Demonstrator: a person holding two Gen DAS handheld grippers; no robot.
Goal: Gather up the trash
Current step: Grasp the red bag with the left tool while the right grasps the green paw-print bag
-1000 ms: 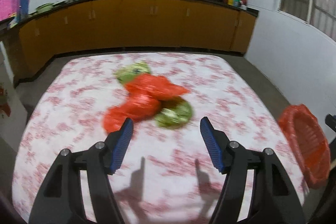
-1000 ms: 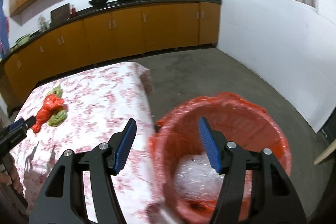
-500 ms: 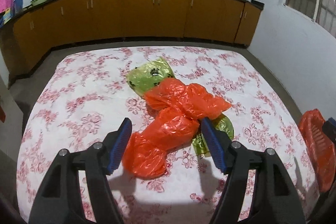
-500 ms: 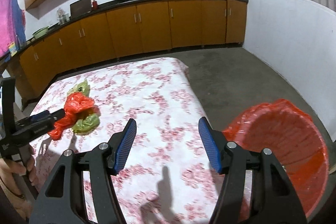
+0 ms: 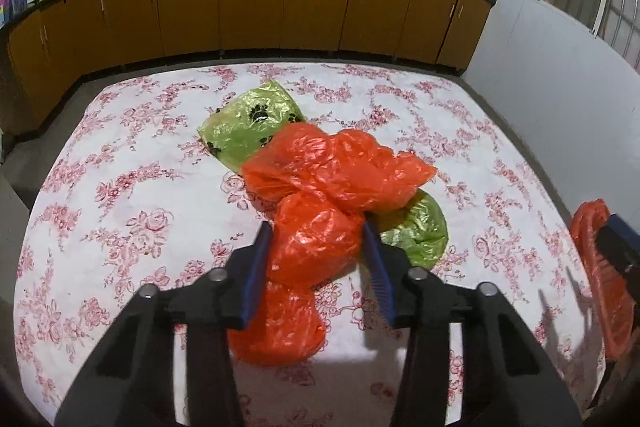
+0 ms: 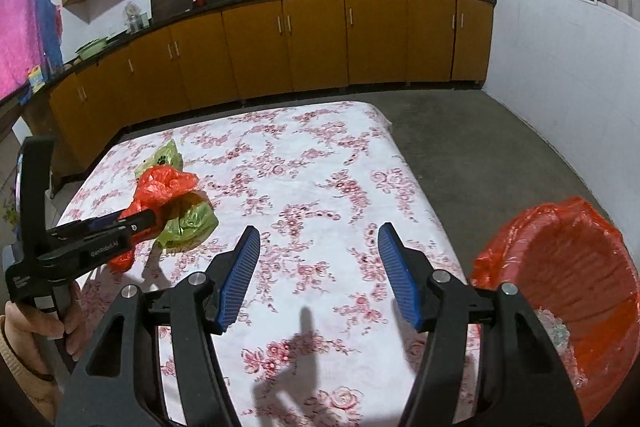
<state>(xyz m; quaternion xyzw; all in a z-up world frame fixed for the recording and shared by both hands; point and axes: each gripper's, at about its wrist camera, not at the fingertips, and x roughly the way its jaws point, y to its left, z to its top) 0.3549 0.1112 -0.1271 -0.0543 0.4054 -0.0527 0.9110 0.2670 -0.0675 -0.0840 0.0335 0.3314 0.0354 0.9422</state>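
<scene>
On the near-centre of the white tablecloth with pink rose print [image 5: 132, 187], your left gripper [image 5: 316, 255] has its blue ribbed pads [image 5: 256, 267] partly closed around the middle of the crumpled orange plastic bag [image 5: 316, 243]. Both pads touch the bag's sides; it bulges between them. The bag's long axis runs near-left to far-right: one lobe lies near, under the gripper, and the wider crumpled end points far-right.

Under the orange bag lies a green plastic bag with black paw prints [image 5: 250, 125], showing at the far-left, and a plain green crumpled bag [image 5: 416, 231] shows at the right, just beside the right pad. Whether these are one bag or two, cannot tell. All are touching in one pile [image 6: 172, 203].

Your right gripper [image 6: 318, 271] hangs over the right part of the table, well apart from the pile, pads spread wide, nothing between them. To its right, off the table edge, stands the round bin lined with an orange plastic bag [image 6: 560, 267], with some clear crumpled plastic [image 6: 556, 331] inside at the bottom. From the left wrist view only the bin's rim [image 5: 588, 227] shows at the right edge.

Your left hand [image 6: 24, 327] grips the left tool's handle at the near-left. Brown kitchen cabinets [image 6: 312, 39] line the far wall.
</scene>
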